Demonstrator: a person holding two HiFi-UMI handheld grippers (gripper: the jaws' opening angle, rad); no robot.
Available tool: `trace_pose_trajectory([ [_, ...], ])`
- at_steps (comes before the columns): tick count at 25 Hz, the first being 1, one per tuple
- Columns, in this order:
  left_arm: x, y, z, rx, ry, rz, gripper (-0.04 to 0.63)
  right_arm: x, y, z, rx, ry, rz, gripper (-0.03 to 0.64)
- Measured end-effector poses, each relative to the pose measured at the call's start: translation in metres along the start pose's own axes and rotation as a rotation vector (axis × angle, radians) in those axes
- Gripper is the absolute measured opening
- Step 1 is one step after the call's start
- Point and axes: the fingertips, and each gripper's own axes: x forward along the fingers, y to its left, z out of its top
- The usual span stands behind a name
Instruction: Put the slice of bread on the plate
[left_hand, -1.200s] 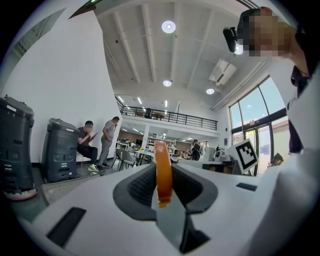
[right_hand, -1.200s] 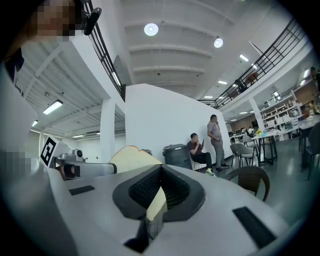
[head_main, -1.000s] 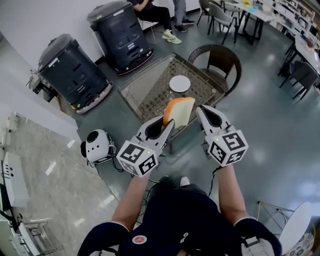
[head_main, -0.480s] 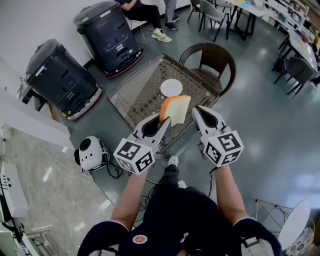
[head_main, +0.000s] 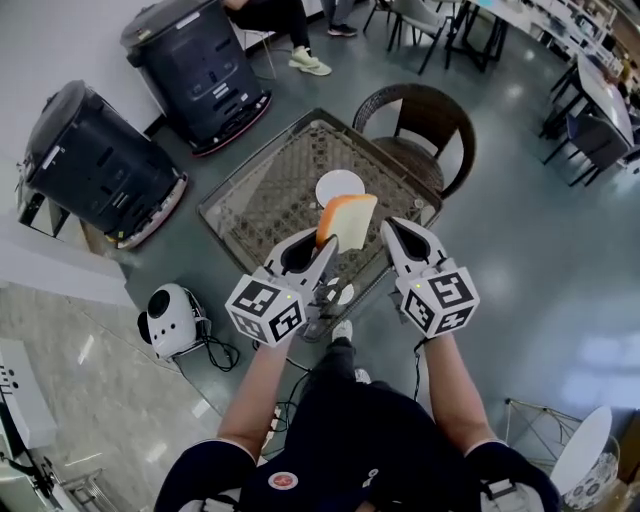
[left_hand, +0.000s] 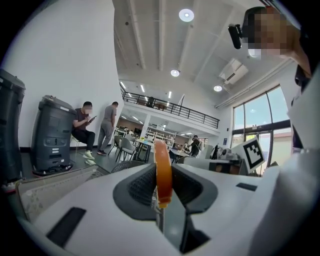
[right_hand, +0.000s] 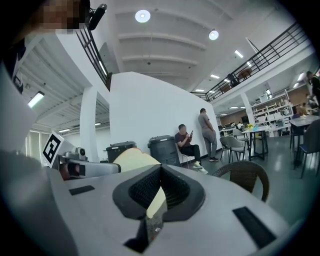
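A slice of bread (head_main: 347, 220) with an orange crust stands upright in my left gripper (head_main: 325, 246), which is shut on its lower edge. In the left gripper view the slice (left_hand: 162, 170) shows edge-on between the pads. It hangs in the air above the near edge of the glass table (head_main: 262, 196), just short of the small white plate (head_main: 338, 186), which has nothing on it. My right gripper (head_main: 393, 229) floats beside the bread on its right, shut, with nothing in its jaws. From the right gripper view the bread (right_hand: 131, 158) appears at the left.
A dark wicker chair (head_main: 420, 116) stands behind the table. Two big dark bins (head_main: 196, 60) (head_main: 85, 160) line the wall at the left. A small white round device (head_main: 168, 316) with cables lies on the floor at the left. More tables and chairs fill the back right.
Both grippers and the bread have moved forward and somewhat down toward the table. The plate now lies just beyond the bread. Neither gripper's jaws have changed.
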Motion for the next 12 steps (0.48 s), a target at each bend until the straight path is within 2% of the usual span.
trace_pose_trajectory([
  [12,0.068,0.11,-0.026,-0.102,0.097,-0.03,0.095,0.098,-0.051,-0.029,0.027,0.119,-0.061,0.006],
])
